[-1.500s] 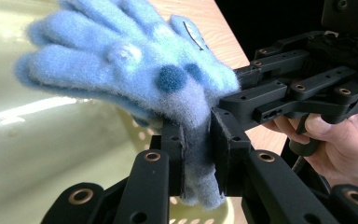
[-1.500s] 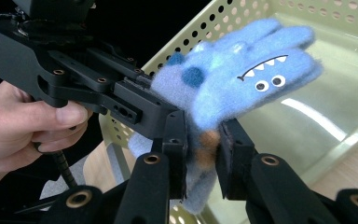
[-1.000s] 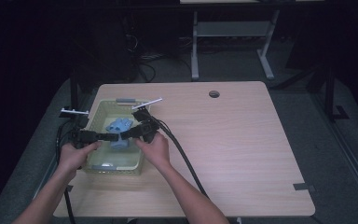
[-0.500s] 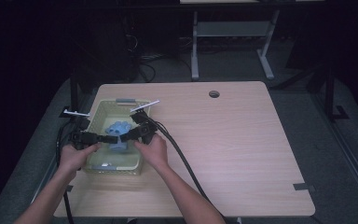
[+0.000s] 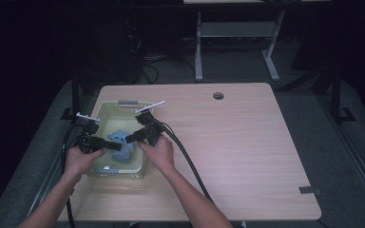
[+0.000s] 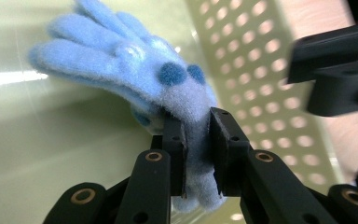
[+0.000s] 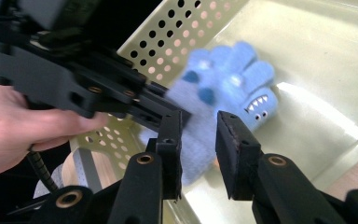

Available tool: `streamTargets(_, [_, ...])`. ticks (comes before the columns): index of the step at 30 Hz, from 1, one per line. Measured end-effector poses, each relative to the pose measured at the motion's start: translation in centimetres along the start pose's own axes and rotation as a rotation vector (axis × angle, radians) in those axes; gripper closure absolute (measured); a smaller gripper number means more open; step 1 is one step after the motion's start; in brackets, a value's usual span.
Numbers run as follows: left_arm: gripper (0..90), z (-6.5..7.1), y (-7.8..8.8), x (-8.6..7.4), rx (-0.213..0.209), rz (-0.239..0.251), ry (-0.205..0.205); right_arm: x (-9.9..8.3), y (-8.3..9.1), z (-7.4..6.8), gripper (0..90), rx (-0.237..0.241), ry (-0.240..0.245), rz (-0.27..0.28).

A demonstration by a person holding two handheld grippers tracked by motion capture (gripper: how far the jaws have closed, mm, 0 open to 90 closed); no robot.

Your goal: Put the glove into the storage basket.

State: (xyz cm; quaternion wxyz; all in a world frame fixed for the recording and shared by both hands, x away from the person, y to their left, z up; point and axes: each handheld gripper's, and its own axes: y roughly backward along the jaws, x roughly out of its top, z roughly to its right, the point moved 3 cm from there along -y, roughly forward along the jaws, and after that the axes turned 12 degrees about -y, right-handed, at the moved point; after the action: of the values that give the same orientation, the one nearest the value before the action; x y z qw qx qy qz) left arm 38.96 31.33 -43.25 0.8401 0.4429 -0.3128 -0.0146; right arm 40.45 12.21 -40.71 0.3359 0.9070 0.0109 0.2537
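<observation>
Dark room, wooden bench (image 5: 247, 142): we are seeing left tongs (image 6: 196, 140) clamping the fuzzy blue knit glove (image 6: 135, 70) by its cuff inside the pale green perforated plastic basket (image 5: 105, 110); right tongs (image 7: 198, 140), slightly parted and just opening, are straddling the cuff end, glove fingers pointing away.

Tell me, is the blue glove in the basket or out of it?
In. The blue glove hangs within the basket's walls, its cuff pinched by the left gripper.

The glove's (image 6: 135, 70) cuff is hidden between the left tool's (image 6: 197, 144) pads; the right tool (image 6: 340, 70) looks blurred.
</observation>
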Motion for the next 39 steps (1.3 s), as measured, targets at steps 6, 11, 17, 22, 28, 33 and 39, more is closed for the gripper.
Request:
streamTargets(6, [71.9,0.2,-1.2,0.2,0.101,-0.128,-0.027,-0.1,0.5,-0.3,69.9,0.002,0.021,0.004])
streamTargets(11, [62.7,-0.2,-0.8,0.2,0.141,-0.126,-0.017,-0.2,1.1,-0.3,68.0,0.007,0.020,0.007])
streamTargets(17, [61.5,-0.5,0.6,0.8,0.193,-0.109,-0.026,-0.3,1.6,-0.1,66.1,0.017,0.010,0.000])
streamTargets(22, [66.5,0.0,0.8,1.5,0.218,-0.087,-0.050,-0.4,1.8,0.0,66.0,0.017,0.021,0.015])
streamTargets(28, [65.1,-0.3,-1.7,1.5,0.245,-0.217,-0.063,-0.4,2.4,0.0,66.1,0.027,0.020,0.022])
streamTargets(33, [65.1,-0.4,-2.3,1.6,0.241,-0.234,-0.059,-0.3,3.1,0.1,66.1,0.034,0.026,0.029])
streamTargets(39, [61.7,-0.4,-0.7,1.9,0.221,-0.141,-0.052,-0.3,3.4,0.6,64.8,0.038,0.016,0.042])
